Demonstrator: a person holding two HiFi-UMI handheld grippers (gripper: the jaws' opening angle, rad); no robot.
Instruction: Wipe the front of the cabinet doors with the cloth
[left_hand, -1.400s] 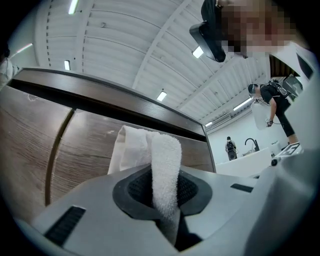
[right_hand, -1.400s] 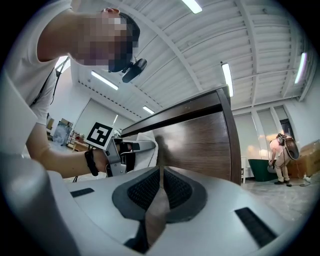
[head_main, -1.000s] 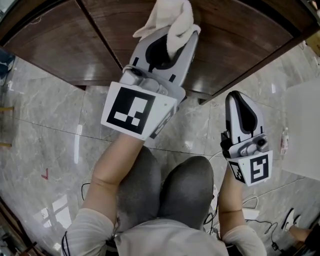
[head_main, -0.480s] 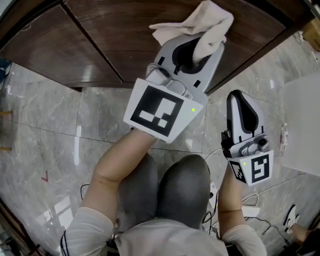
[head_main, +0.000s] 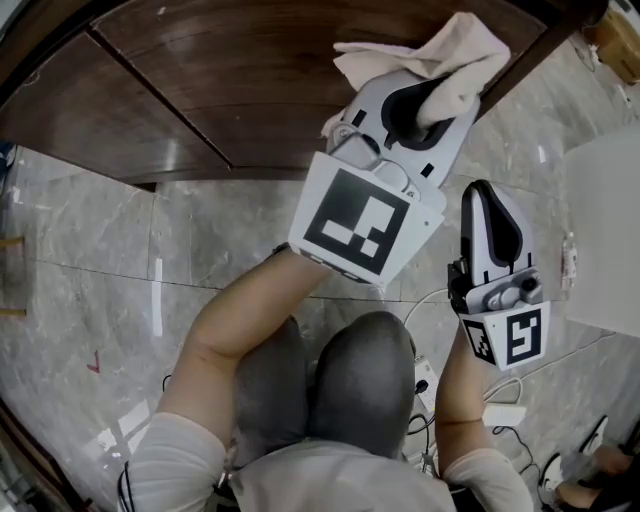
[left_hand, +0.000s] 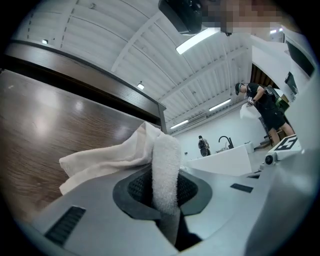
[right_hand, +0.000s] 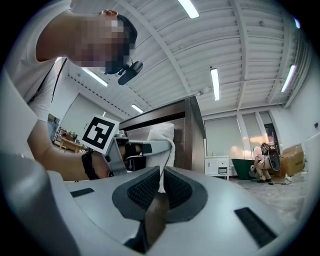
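Marble floor (head_main: 100, 300); one cloth (head_main: 450, 50); two grippers (head_main: 428, 100) (head_main: 486, 197)

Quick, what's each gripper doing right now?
Left gripper: closed, holding the cloth.
Right gripper: closed, holding nothing.

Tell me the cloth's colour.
Off-white, a pale cream. The cloth shows best in the left gripper view.
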